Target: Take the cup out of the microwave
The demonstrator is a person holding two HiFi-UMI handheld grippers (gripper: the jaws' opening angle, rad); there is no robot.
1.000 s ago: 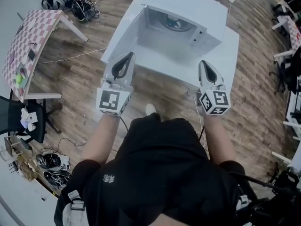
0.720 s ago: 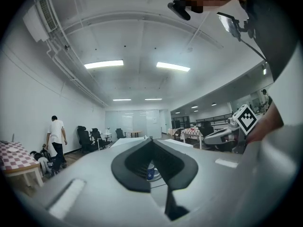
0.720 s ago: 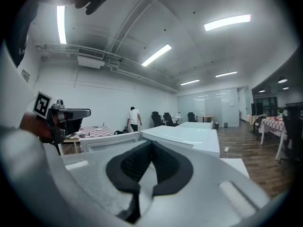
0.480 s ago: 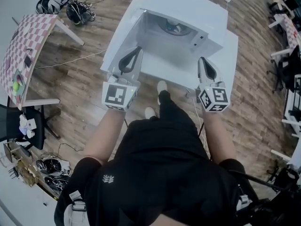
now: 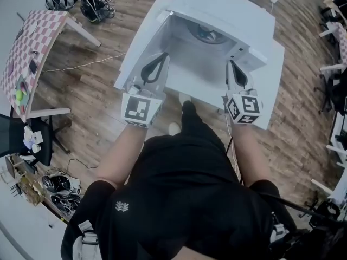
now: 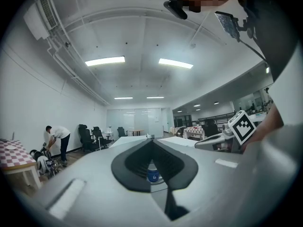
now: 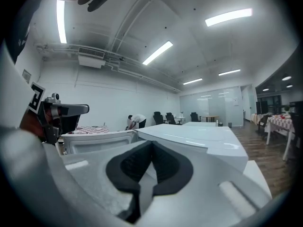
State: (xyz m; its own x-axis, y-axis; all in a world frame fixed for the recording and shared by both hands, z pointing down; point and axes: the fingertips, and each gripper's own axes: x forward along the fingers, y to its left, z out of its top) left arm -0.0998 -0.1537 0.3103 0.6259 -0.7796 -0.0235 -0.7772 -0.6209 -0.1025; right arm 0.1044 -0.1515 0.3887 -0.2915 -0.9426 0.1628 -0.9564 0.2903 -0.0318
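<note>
Finding: both tools have advanced up the frame in the head view within the last second and now stand at the mouth of the open microwave (image 5: 227, 7).

Left hand-held gripper (image 5: 161, 58): jaw tips pressed together, nothing pinched.

Right hand-held gripper (image 5: 231, 65): likewise pressed together and empty.

The blue cup (image 6: 153, 173) stands deep inside the cavity in the upper centre of the head view, well apart from either tool. The left gripper view sights it beyond that tool's jaws.

Assessment: approach under way, and the jaws must spread before any grasp. The tabletop (image 5: 268, 91) offers set-down room.
</note>
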